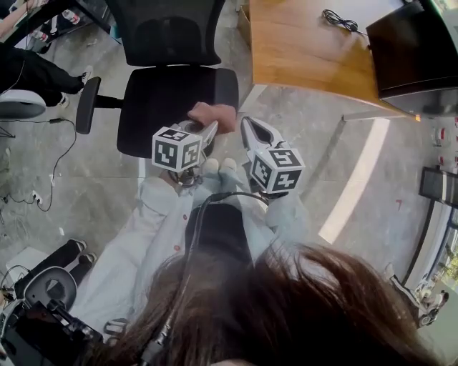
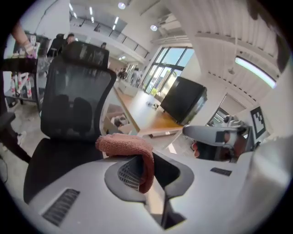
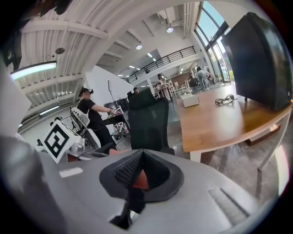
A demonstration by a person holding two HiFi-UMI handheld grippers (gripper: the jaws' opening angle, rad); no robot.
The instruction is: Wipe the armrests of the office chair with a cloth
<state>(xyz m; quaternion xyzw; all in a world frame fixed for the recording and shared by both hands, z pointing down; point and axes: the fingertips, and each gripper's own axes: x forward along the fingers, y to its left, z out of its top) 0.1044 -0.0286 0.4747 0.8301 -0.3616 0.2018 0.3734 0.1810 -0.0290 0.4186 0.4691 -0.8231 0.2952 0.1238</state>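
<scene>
A black office chair [image 1: 172, 78] stands in front of me, its seat just past both grippers. One armrest [image 1: 87, 104] shows at its left side; I cannot see the other one. A rust-pink cloth [image 1: 212, 116] is bunched over the seat's front right corner, and my left gripper [image 1: 209, 131] is shut on it. In the left gripper view the cloth [image 2: 130, 146] folds over and down between the jaws of the left gripper [image 2: 144, 176]. My right gripper [image 1: 247, 130] hovers close beside it on the right, shut, holding nothing; its jaws [image 3: 139, 176] point at the chair back [image 3: 149, 123].
A wooden desk [image 1: 308, 50] with a dark monitor [image 1: 415, 57] and a coiled cable [image 1: 340, 20] stands right of the chair. Another person's dark legs [image 1: 36, 71] and a white seat [image 1: 18, 104] are at far left. A second chair base [image 1: 50, 282] sits lower left.
</scene>
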